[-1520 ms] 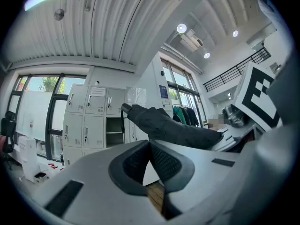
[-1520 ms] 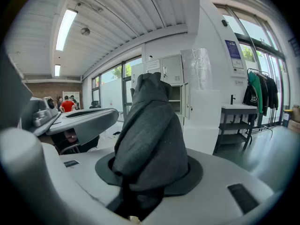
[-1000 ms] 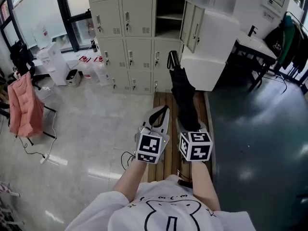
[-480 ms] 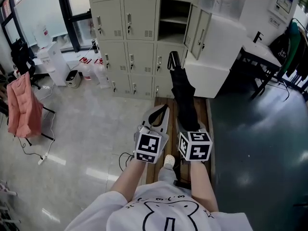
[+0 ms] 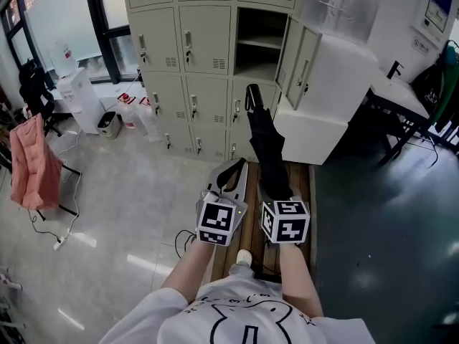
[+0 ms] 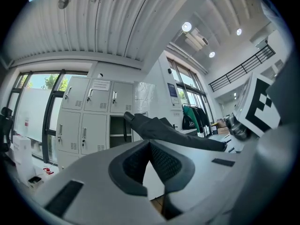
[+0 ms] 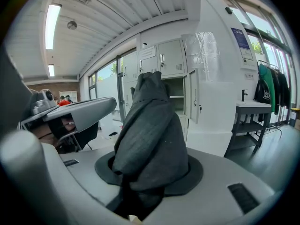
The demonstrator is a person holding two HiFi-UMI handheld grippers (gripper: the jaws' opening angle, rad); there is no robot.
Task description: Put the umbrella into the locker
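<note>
A folded black umbrella (image 5: 265,139) points forward at the bank of beige lockers, its tip level with the open locker (image 5: 259,43). My right gripper (image 5: 277,189) is shut on the umbrella's lower end. In the right gripper view the dark fabric (image 7: 150,125) fills the gap between the jaws and hides the pads. My left gripper (image 5: 237,169) hangs beside it on the left, jaws closed tip to tip and holding nothing. The left gripper view shows the umbrella (image 6: 180,134) crossing to the right of the left gripper (image 6: 150,143), with the open locker (image 6: 120,131) behind.
The locker's door (image 5: 302,60) swings out to the right against a large white unit (image 5: 333,84). A wooden slatted strip (image 5: 245,192) runs under the grippers. Bottles (image 5: 133,110) stand at the lockers' foot on the left. A pink jacket (image 5: 32,165) hangs far left; a table (image 5: 405,95) stands right.
The person has walked towards the lockers, which now look nearer. Both grippers keep their pose side by side, and the umbrella stays in the right one.
</note>
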